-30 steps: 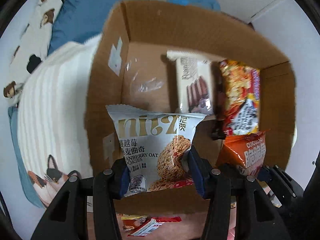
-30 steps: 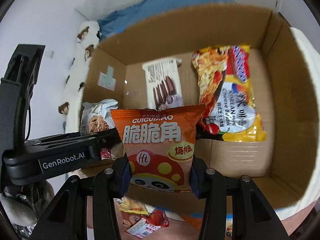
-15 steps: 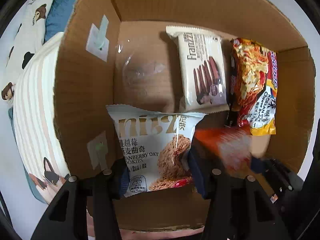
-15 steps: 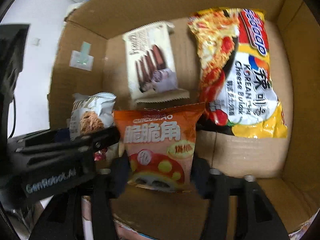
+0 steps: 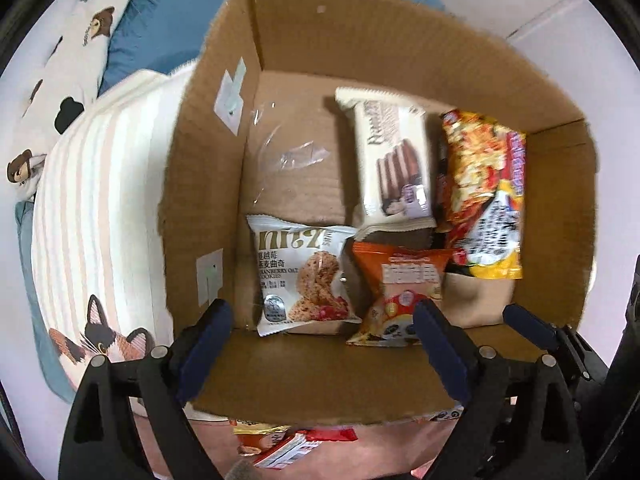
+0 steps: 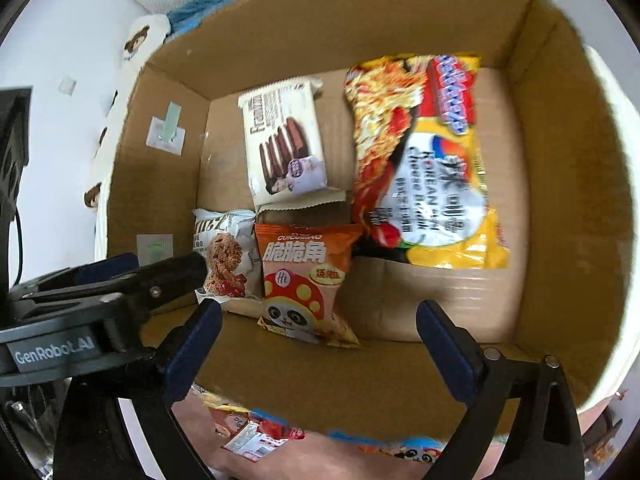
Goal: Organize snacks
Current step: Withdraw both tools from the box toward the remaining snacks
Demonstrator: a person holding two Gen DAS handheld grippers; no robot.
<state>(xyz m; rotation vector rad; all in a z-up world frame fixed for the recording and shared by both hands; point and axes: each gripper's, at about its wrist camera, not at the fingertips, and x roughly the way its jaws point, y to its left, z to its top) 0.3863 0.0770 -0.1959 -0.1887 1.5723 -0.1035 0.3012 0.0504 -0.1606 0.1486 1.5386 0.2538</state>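
Note:
A brown cardboard box [image 5: 320, 372] [image 6: 360, 380] lies under both grippers. On its floor are a white cranberry oat cookie packet [image 5: 300, 280] [image 6: 224, 256], an orange panda snack packet [image 5: 400, 292] [image 6: 304, 280], a cream wafer packet [image 5: 394, 168] [image 6: 286, 144] and a yellow-red noodle packet [image 5: 480, 196] [image 6: 424, 160]. My left gripper [image 5: 320, 344] points down over the cookie packet, its jaws opening and the pads clear of the packet. My right gripper [image 6: 320, 340] hangs over the orange packet, its jaws also opening and touching nothing. The two grippers sit side by side.
The box rests on striped bedding with a cat print [image 5: 100, 240] beside a blue blanket [image 5: 160, 20]. Loose snack packets [image 5: 280, 440] [image 6: 256, 436] lie on a pinkish surface outside the box's near wall. Bare box floor shows at the left back and right front.
Both grippers have gone from shut to wide. The cookie packet and the orange packet have left the pads and now lie on the box floor.

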